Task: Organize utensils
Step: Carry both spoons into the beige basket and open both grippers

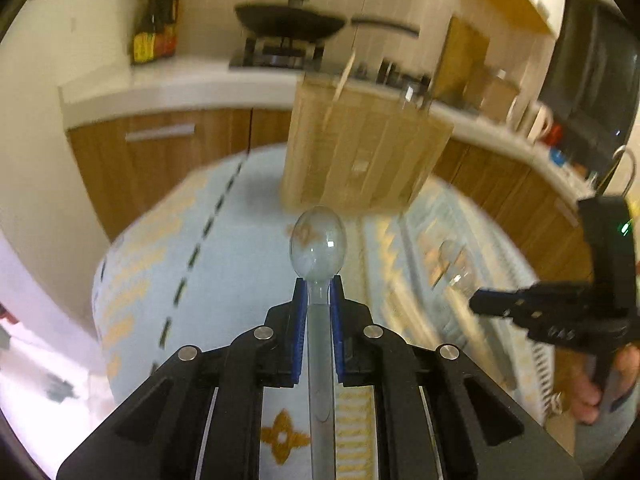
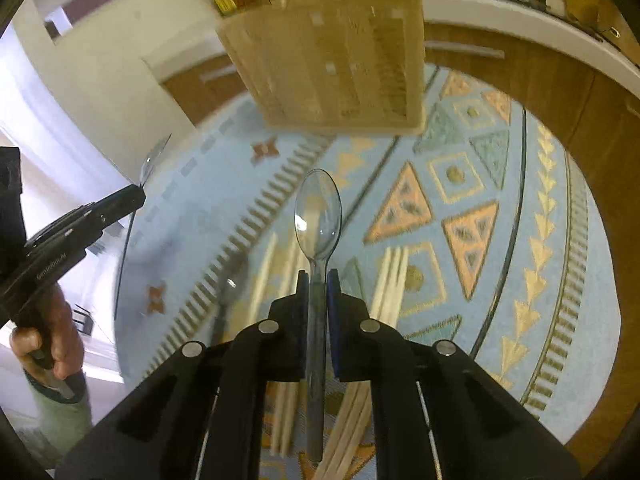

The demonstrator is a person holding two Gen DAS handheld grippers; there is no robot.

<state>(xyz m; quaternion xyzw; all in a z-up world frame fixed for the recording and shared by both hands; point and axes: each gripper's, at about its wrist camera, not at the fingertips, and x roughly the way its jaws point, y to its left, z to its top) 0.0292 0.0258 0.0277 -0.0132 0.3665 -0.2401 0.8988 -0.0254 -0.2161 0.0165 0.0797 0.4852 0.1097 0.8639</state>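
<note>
While you hold both tools above the patterned surface (image 2: 500, 184), each already carries a clear plastic spoon. Your left gripper (image 1: 319, 292) has its jaws pinching the frosted spoon (image 1: 319, 240) at the neck, bowl forward and clear of the tips. Your right gripper (image 2: 318, 280) has its jaws pinching the clear spoon (image 2: 318, 216) the same way, handle running back between the fingers. Both spoons look light, stiff, slick and likely brittle; the neck hold is sound, but I judge that hard squeezing or a knock on the bowl could crack or twist them. The wooden organizer tray (image 2: 332, 56) stands ahead at the far side of the surface, its compartments blurred. Loose chopsticks (image 2: 392, 280) lie under the right gripper. Open room exists between the grippers and the tray; mind the near rim of the tray and the rounded surface edge on the left.
</note>
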